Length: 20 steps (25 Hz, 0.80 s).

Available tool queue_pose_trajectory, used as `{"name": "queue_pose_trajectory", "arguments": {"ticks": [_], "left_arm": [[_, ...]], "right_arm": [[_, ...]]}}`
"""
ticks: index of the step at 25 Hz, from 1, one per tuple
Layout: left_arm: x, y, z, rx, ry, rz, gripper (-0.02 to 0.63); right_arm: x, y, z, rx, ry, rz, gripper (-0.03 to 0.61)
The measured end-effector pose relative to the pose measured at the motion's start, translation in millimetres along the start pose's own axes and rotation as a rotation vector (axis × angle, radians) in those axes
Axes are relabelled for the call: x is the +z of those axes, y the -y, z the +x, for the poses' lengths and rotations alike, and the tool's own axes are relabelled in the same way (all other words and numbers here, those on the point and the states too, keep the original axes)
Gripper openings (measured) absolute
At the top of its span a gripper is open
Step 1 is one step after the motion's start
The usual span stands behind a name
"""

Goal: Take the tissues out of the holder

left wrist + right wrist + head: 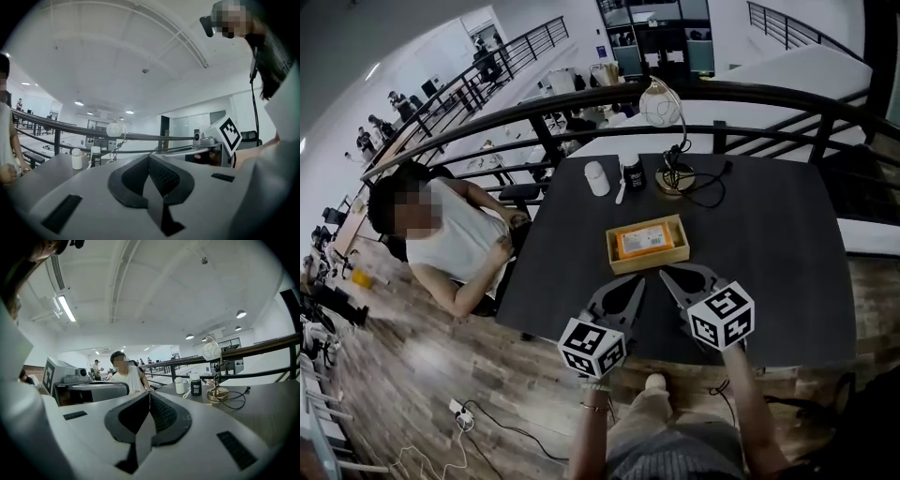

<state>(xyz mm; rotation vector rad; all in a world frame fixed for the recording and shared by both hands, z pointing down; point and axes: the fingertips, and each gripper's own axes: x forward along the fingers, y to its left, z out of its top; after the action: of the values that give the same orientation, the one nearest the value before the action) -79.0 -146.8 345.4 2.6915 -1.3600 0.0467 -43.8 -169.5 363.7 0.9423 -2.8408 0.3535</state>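
Observation:
A wooden holder [622,261] sits mid-table in the head view, with an orange tissue pack [644,241] lying flat inside it. Both grippers hover over the table's near edge, just short of the holder. My left gripper [638,280] points at its near left corner, and its jaws are shut with nothing between them [149,157]. My right gripper [665,275] points at the holder's near side, shut and empty as well [149,393]. Neither gripper view shows the holder or the tissues, as both look up and over the table.
At the table's far side stand a white bottle [596,177], a dark jar [632,174] and a globe lamp [663,105] with a trailing black cord [708,192]. A person in white [450,239] sits at the table's left edge. A black railing [581,98] runs behind.

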Motion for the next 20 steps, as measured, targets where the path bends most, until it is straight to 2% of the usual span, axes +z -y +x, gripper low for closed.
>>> {"name": "queue_pose_trajectory", "arguments": {"ticks": [7, 17, 19, 20], "left_arm": [[-5, -41, 24, -0.069, -0.032, -0.003, 0.008], [-32, -72, 47, -0.113, -0.099, -0.055, 0.008], [-33, -77, 52, -0.114, -0.114, -0.067, 0.008], [-33, -80, 56, -0.114, -0.120, -0.073, 0.008]], "right_arm": [[1, 25, 44, -0.042, -0.044, 0.020, 0.014], [-24, 64, 69, -0.057, -0.189, 0.083, 0.015], [-26, 70, 74, -0.055, -0.226, 0.101, 0.038], [-26, 75, 77, -0.052, -0.246, 0.108, 0.072]]}}
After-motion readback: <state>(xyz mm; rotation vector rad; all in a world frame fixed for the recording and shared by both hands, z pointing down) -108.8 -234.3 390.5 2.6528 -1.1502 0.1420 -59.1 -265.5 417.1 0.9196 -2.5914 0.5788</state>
